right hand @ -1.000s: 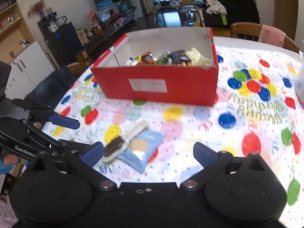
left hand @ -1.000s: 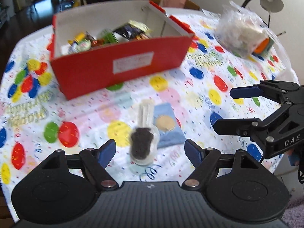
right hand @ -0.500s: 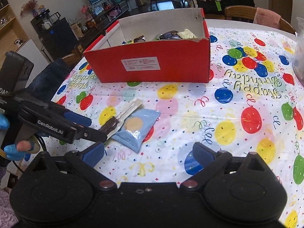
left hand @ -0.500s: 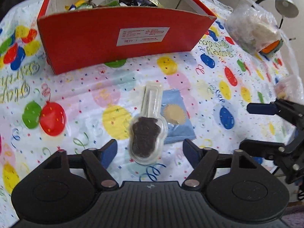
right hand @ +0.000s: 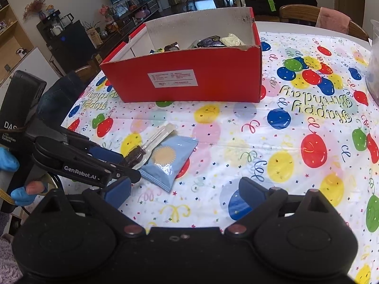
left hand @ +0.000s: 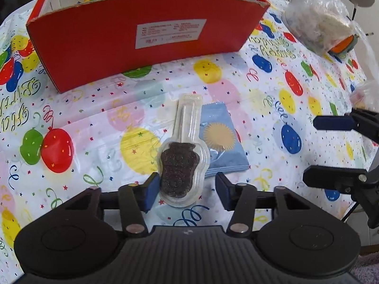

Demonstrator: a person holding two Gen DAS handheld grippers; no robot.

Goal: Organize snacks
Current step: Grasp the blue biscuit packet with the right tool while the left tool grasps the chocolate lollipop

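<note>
The left hand-held gripper (left hand: 183, 187) straddles the chocolate lollipop pack (left hand: 181, 163) near the worktop (left hand: 272, 90) edge, jaws partly open, left pad touching; the right hand-held gripper (right hand: 184, 191) gapes wide, holding nothing.

Bright, even daylight in both views; soft glare sheens the glossy tablecloth (left hand: 272, 90) and the chocolate lollipop's clear wrapper (left hand: 183, 163); shadows faint; fisheye bends the red box (right hand: 189, 80) and darkens corners; focus mostly crisp.
</note>
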